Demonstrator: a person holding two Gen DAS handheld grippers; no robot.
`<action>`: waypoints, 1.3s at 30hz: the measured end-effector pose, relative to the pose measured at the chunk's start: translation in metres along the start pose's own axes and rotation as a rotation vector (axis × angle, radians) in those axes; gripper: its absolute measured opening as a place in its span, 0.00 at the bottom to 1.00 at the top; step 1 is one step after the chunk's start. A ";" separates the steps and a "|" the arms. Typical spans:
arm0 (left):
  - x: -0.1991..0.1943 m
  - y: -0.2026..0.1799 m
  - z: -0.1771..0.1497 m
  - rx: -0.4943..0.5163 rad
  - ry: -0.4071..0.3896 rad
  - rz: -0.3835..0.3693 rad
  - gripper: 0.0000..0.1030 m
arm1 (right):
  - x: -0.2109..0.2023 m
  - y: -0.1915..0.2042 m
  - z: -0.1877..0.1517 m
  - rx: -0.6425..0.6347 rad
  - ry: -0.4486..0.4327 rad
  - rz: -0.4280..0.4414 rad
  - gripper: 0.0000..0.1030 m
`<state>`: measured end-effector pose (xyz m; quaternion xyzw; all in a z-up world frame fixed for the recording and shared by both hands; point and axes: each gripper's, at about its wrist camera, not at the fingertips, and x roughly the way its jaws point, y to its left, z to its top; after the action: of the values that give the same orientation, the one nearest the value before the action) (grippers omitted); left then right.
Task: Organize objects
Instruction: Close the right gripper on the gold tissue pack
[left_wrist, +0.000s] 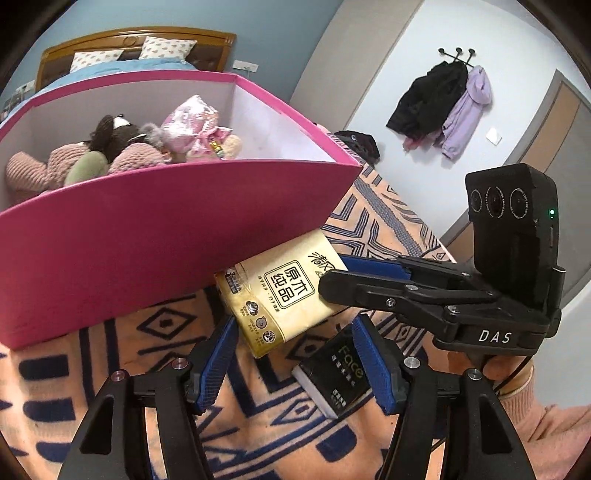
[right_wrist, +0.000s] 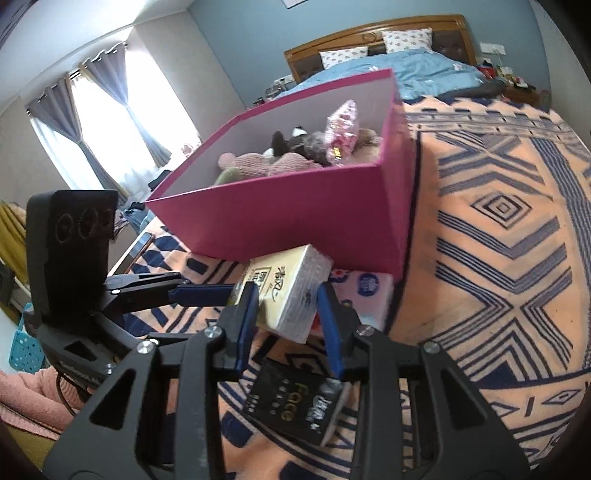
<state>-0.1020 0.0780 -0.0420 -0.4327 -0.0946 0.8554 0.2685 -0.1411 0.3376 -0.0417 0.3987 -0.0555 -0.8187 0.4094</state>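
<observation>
A pink box (left_wrist: 155, 236) holds plush toys (left_wrist: 110, 155) and a pink packet (left_wrist: 192, 122); it also shows in the right wrist view (right_wrist: 295, 218). A yellow tissue pack (left_wrist: 284, 288) lies against the box's front. My right gripper (right_wrist: 288, 314) is around that pack (right_wrist: 291, 295), its blue pads beside the sides, contact unclear. A black "Face" tissue pack (left_wrist: 336, 376) lies on the blanket under my open, empty left gripper (left_wrist: 295, 365); it also shows in the right wrist view (right_wrist: 295, 398). A pink-and-blue tissue pack (right_wrist: 365, 291) lies by the box corner.
Everything rests on an orange blanket with a blue pattern (right_wrist: 498, 240). A bed with a blue cover (right_wrist: 413, 70) stands behind the box. Coats (left_wrist: 443, 103) hang on the wall. Curtained windows (right_wrist: 99, 122) are at the left.
</observation>
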 end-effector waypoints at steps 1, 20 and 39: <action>0.001 0.000 0.000 0.001 0.003 -0.002 0.63 | 0.000 -0.003 -0.001 0.008 0.000 -0.003 0.35; 0.001 0.004 0.000 -0.013 0.024 0.018 0.40 | -0.002 -0.017 -0.001 0.060 -0.005 0.003 0.36; -0.019 -0.017 0.002 0.049 -0.034 0.054 0.40 | -0.020 -0.001 -0.001 0.016 -0.046 0.007 0.36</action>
<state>-0.0883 0.0816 -0.0209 -0.4140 -0.0666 0.8715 0.2543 -0.1342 0.3532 -0.0306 0.3829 -0.0730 -0.8257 0.4077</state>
